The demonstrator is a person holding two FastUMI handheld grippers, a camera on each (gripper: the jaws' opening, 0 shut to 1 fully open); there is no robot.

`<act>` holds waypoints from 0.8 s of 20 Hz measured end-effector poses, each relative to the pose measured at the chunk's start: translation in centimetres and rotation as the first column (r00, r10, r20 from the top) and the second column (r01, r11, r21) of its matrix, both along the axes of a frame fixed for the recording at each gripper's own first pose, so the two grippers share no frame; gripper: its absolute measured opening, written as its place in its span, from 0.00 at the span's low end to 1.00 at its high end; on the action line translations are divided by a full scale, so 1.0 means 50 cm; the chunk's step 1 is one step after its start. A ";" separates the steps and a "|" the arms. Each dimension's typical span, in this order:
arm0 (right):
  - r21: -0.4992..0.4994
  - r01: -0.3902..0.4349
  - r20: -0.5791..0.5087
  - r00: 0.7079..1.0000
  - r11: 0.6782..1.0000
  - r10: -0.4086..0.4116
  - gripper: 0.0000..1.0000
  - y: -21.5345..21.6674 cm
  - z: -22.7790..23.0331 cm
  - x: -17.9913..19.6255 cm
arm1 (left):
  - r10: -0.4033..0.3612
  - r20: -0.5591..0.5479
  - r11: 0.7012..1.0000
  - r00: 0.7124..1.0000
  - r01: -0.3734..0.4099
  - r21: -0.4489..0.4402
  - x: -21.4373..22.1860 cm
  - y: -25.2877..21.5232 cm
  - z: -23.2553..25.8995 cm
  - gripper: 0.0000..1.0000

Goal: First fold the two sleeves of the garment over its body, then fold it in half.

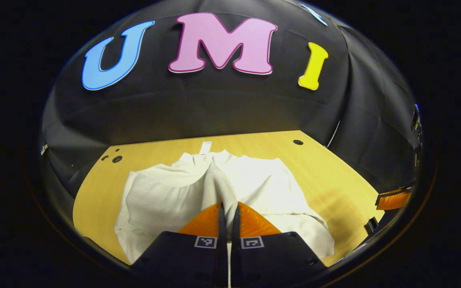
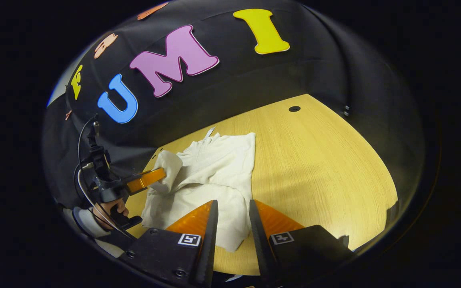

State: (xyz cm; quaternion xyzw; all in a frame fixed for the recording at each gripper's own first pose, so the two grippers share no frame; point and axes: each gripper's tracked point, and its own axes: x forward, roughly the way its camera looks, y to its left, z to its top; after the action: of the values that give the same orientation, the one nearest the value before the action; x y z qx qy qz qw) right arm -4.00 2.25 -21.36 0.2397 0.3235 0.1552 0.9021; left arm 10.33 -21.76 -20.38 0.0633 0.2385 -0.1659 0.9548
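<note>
Above the wooden table, the left gripper pinches a sleeve to carry it over the white garment, while the right gripper waits open

The pale wooden table has lots of bare room to the right of the white soft garment — a hand could pass there. The left orange-fingered gripper pinches a lifted sleeve on the left side, blocking that way. The black cloth wall closes the back.
</note>
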 end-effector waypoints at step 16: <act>-0.001 -0.043 -0.035 0.998 0.999 0.043 0.48 -0.006 -0.028 0.008 | -0.197 -0.089 0.965 0.976 0.178 -0.191 -0.106 -0.155 -0.059 0.53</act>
State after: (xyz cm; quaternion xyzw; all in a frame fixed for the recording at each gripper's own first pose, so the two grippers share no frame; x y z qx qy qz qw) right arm -3.58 1.93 -22.78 0.2348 0.3445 0.1700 0.8929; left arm 5.05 -29.54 -23.31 -0.0107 0.2663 -0.2799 0.9223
